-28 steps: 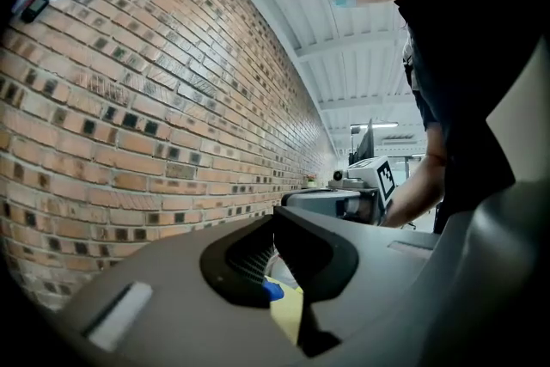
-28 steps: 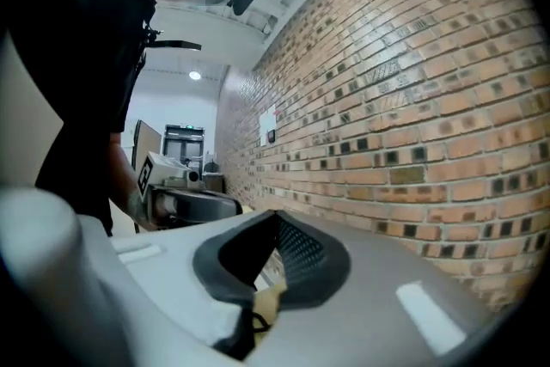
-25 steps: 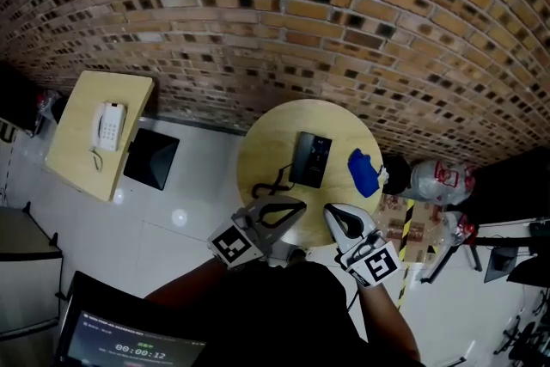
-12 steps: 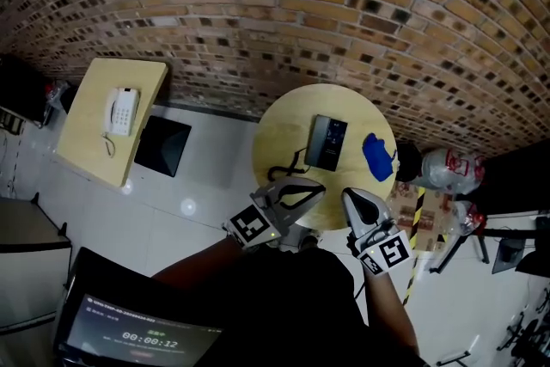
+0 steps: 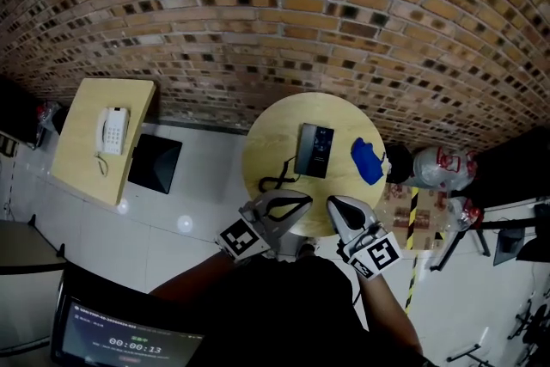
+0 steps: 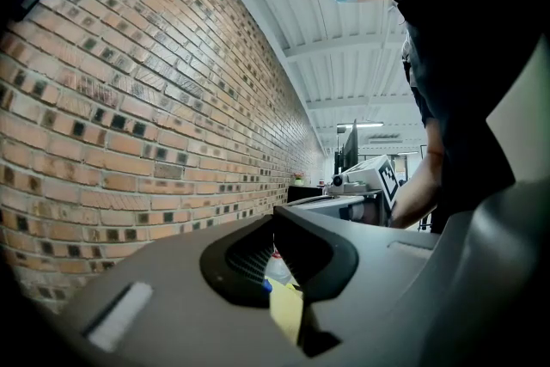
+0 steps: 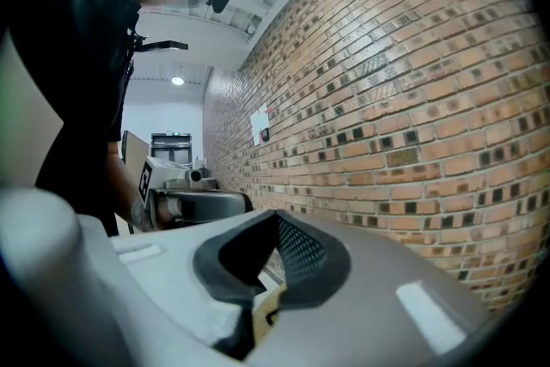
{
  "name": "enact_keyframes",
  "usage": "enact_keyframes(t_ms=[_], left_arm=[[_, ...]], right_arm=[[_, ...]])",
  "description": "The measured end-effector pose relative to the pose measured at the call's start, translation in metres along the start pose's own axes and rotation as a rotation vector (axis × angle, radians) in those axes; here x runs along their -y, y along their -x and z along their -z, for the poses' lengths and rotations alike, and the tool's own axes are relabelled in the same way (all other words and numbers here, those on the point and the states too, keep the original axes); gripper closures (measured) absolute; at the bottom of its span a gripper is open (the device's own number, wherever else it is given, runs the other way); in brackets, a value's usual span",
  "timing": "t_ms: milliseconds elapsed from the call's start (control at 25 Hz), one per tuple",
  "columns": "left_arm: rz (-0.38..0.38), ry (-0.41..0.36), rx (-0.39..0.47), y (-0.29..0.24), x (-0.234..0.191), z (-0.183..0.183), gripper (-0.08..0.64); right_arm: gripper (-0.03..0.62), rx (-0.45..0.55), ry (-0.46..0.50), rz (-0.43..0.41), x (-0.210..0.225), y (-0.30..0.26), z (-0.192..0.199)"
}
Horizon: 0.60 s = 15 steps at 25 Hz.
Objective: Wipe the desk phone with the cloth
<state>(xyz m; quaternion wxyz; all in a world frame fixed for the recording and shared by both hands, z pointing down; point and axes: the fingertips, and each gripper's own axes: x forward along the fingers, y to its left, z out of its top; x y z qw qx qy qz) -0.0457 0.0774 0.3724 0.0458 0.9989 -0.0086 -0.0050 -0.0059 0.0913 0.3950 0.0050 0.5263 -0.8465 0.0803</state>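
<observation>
A black desk phone (image 5: 314, 150) lies on the round wooden table (image 5: 273, 137), its cord (image 5: 275, 180) curling off to the left. Just right of the phone lies a blue cloth (image 5: 366, 161), which neither gripper touches. My left gripper (image 5: 299, 204) hovers over the table's near edge, below the phone, shut and holding nothing. My right gripper (image 5: 333, 204) sits beside it, also shut and empty. The left gripper view shows that gripper (image 6: 277, 221) with its jaws together, facing the brick wall. So does the right gripper view for my right gripper (image 7: 277, 219).
A square wooden table (image 5: 77, 155) with a white phone (image 5: 110, 131) stands at the left, with a black panel (image 5: 153, 163) beside it. The brick wall (image 5: 284, 21) runs behind. A plastic bag (image 5: 438, 163) and stands crowd the right. A screen (image 5: 129, 345) is at the lower left.
The head view swung slightly right, then back. Both grippers stay shut at the table's near edge. The phone and cloth have not moved.
</observation>
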Motion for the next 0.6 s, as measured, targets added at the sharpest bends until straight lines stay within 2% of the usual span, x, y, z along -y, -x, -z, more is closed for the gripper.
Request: enact_keyframes(t_ms=[280,600], left_arm=[[-0.008,0.015,-0.005,-0.0003,-0.0015,0.0001,0.572],[-0.013,0.017,-0.006,-0.0037,0.0063,0.0016,0.572]], right_arm=[[0.592,-0.003,-0.012,-0.012,-0.0025,-0.0016,-0.0003],[0.592,-0.005,-0.029,-0.079,-0.0103,0.0018,0.0015]])
